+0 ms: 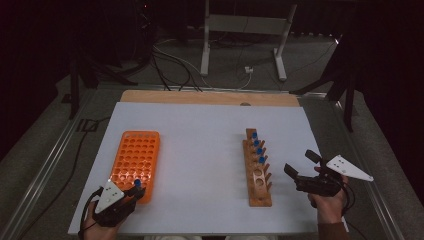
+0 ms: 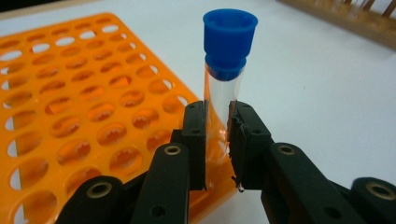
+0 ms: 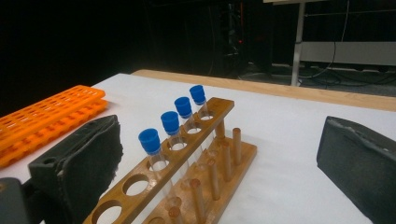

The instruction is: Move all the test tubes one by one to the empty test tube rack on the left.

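Tube: a clear test tube (image 2: 223,100) with a blue cap (image 2: 229,44), upright in my left gripper (image 2: 217,140) over the near right corner of the orange rack (image 1: 136,159), at the near left of the white table (image 1: 200,150)
Left fingers: clamped on the tube's glass wall just below the cap, one pad on each side
Right fingers: my right gripper (image 1: 304,172) has its jaws wide apart with nothing between them, just right of the wooden rack (image 1: 257,170)
Weight: I judge it light, seemingly empty
Feel: stiff, smooth and slippery; thin wall, so likely to crack under a hard squeeze
Best hold: high on the wall under the cap, as now; the cap itself may pull off
Wooden rack: four capped tubes (image 3: 173,133) stand in its far holes; the near holes are empty
Risk: a tilted tube may catch on a hole's rim
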